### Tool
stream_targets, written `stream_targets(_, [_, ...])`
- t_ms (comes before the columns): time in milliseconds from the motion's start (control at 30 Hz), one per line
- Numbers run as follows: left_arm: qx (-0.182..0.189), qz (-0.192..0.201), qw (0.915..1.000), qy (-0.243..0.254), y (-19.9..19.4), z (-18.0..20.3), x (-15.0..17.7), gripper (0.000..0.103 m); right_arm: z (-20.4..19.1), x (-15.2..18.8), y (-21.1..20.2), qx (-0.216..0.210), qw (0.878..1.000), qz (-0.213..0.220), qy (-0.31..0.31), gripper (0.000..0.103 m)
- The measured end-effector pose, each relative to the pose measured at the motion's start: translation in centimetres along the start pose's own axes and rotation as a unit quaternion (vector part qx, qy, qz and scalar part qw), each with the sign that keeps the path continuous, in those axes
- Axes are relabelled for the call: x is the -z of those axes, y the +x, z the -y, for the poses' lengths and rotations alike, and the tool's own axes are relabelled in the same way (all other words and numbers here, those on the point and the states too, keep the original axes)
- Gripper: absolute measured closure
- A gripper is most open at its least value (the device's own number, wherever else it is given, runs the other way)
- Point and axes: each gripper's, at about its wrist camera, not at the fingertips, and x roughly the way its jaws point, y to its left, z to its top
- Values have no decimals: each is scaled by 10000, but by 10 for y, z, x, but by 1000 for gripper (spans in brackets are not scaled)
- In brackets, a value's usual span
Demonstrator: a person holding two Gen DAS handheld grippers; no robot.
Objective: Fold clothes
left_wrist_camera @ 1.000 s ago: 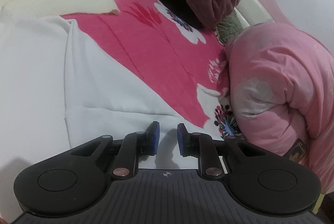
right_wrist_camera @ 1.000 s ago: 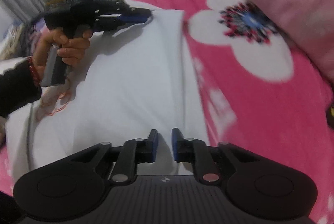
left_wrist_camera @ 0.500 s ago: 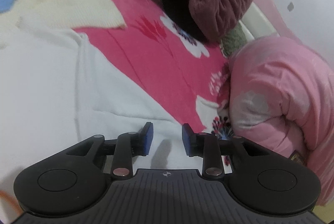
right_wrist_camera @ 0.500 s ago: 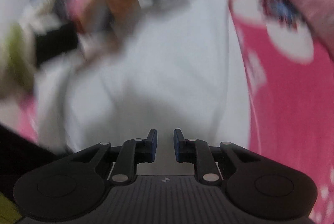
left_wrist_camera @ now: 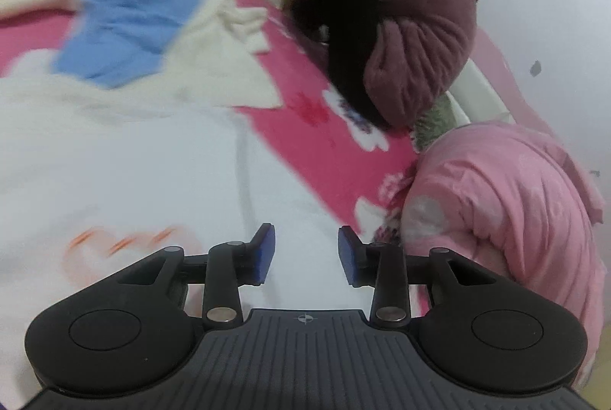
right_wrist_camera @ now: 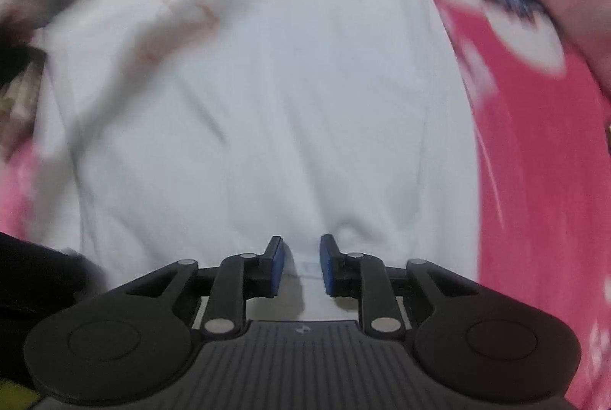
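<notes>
On the pink floral bedspread [left_wrist_camera: 305, 112] the white sweatshirt [right_wrist_camera: 267, 104] lies spread flat; both the left gripper [left_wrist_camera: 305, 253] and right gripper [right_wrist_camera: 301, 264] have let go, jaws opening with nothing pinched, so this fold looks set.

left gripper [left_wrist_camera: 305, 257] jaws opening, nothing between them; right gripper [right_wrist_camera: 301, 266] jaws opening, angled steeply down
</notes>
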Motion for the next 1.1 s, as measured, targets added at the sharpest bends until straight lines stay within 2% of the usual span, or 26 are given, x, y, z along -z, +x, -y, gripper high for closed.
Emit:
stream_targets(100, [-464,86,9988,-152,-53,-26,37,65,-5,1,-22,51,9996,247,124,80])
stream_targets(200, [-1035,430,9927,-439,-111,-55,69,65,-18,-5,-40,-314,9974,626,164,77])
stream_targets(300, [-1463,971,9815,-763,-167,-80,79,65,-40,-23,-45,-876,9915,956,88,77])
stream_targets(367, [-1772,1443,9688,-962,-209,-95,75,64,-58,-37,-41,-1217,9867,1077,15,77])
stream_targets(433, [-2061,1979,9513,-1156,-252,-109,65,60,-79,-51,-31,-1465,9826,1145,-42,77])
stream_targets(500, [-2345,2546,9283,-1357,-294,-123,54,54,-98,-64,-20,-1644,9793,1176,-104,77])
stream_targets(533, [-2528,2822,9131,-1504,-315,-132,49,49,-105,-70,-15,-1761,9773,1177,-107,76])
stream_targets(600, [-2763,3253,8847,-1872,-348,-149,40,48,-121,-80,-5,-2061,9716,1156,-71,75])
stream_targets(667, [-2882,3648,8512,-2438,-377,-177,38,43,-133,-90,4,-2264,9673,1138,-88,75])
stream_targets(700, [-2903,3805,8338,-2753,-389,-194,38,41,-141,-94,8,-2300,9666,1124,-121,75])
stream_targets(767, [-2699,3947,8022,-3576,-404,-237,42,38,-152,-101,17,-2326,9665,1072,-171,75])
stream_targets(800, [-2481,3986,7869,-4004,-408,-259,46,38,-156,-103,21,-2344,9666,1021,-180,75])
stream_targets(833, [-2208,3997,7759,-4352,-407,-280,49,37,-160,-105,24,-2358,9669,959,-182,75])
stream_targets(900, [-1803,3866,7637,-4845,-400,-316,48,37,-165,-108,31,-2337,9685,828,-207,75])
stream_targets(967, [-1646,3713,7536,-5168,-393,-341,43,37,-167,-106,34,-2269,9708,745,-233,75])
stream_targets(1033, [-1511,3669,7515,-5271,-384,-356,35,37,-165,-104,35,-2190,9730,702,-203,75])
stream_targets(1100, [-1505,3684,7570,-5182,-384,-363,28,39,-162,-102,34,-2119,9746,709,-119,74])
